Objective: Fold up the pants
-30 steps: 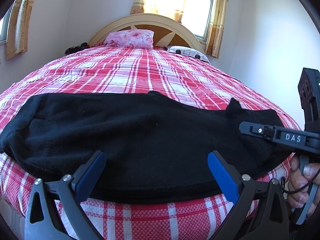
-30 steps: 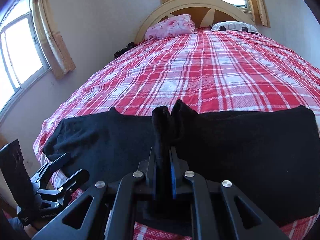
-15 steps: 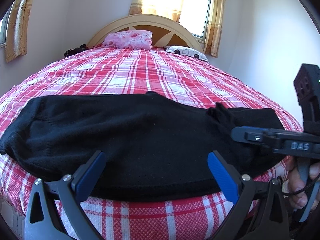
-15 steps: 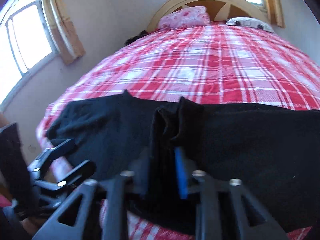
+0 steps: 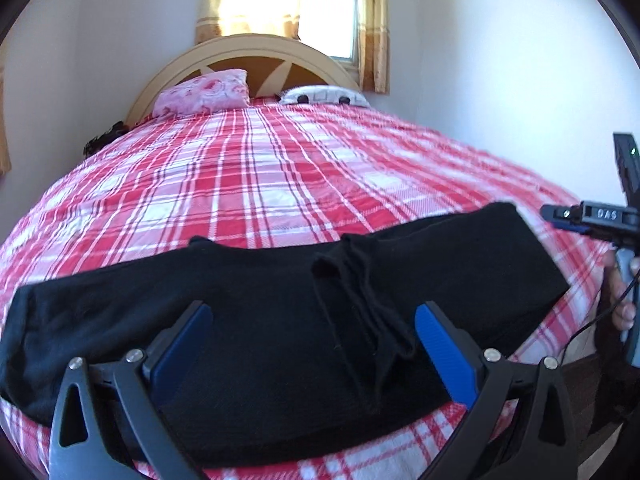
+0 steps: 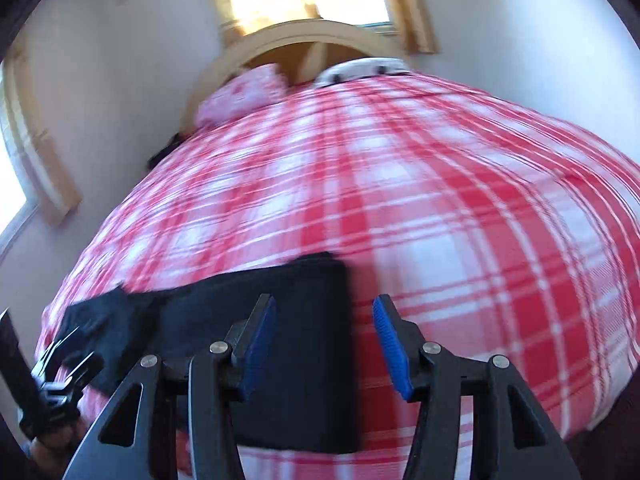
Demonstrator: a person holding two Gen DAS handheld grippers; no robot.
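Observation:
Black pants [image 5: 256, 320] lie flat across the near edge of the bed, folded lengthwise, with a bunched ridge of cloth [image 5: 360, 312] near their middle. My left gripper [image 5: 312, 344] is open and empty, just above the pants' near edge. My right gripper [image 6: 324, 340] is open and empty, over the right end of the pants [image 6: 296, 344]. It also shows at the right of the left wrist view [image 5: 568, 216], off the pants' end. The left gripper shows at the lower left of the right wrist view [image 6: 68, 356].
The bed has a red and white plaid cover [image 5: 280, 176]. A pink pillow [image 5: 204, 92] and a white spotted pillow [image 5: 324, 96] lie by the wooden headboard [image 5: 248, 56]. A dark item [image 5: 104, 140] lies at the far left. Walls and curtained windows surround the bed.
My right gripper has let go of the pinched pants cloth, opened and moved right to the pants' end. The dropped cloth lies as a ridge. My left gripper stayed open and turned right.

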